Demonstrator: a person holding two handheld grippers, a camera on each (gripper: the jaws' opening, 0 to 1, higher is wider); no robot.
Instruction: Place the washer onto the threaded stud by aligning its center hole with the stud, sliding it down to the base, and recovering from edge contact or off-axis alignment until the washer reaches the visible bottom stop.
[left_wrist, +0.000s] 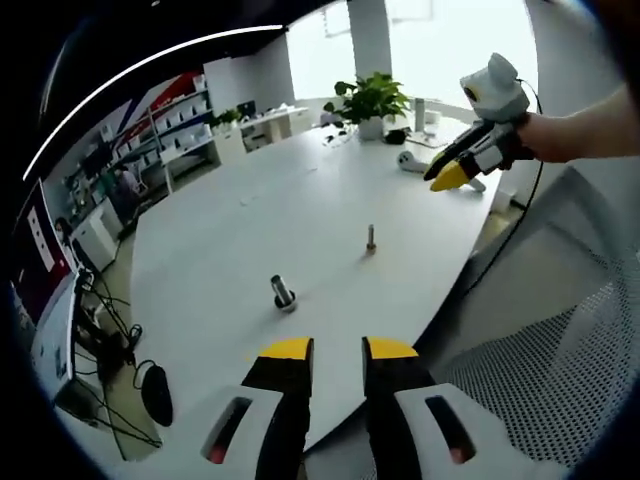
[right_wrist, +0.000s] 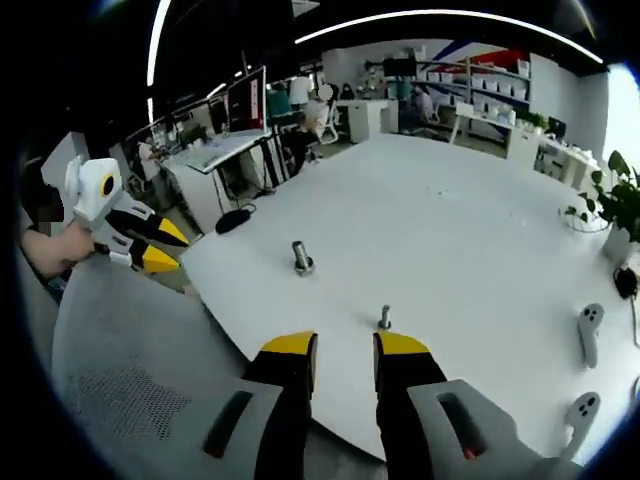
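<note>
Both tongs empty, narrowly parted: left gripper (left_wrist: 338, 347), right gripper (right_wrist: 346, 342). Stud (left_wrist: 371, 238) at 12 o'clock; approach low, straight.

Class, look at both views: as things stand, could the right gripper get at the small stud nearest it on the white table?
Probably yes. The right gripper has its jaws apart and empty, pointing at the small stud just ahead. Bare white table surrounds it, and the larger stud stands well aside.
</note>
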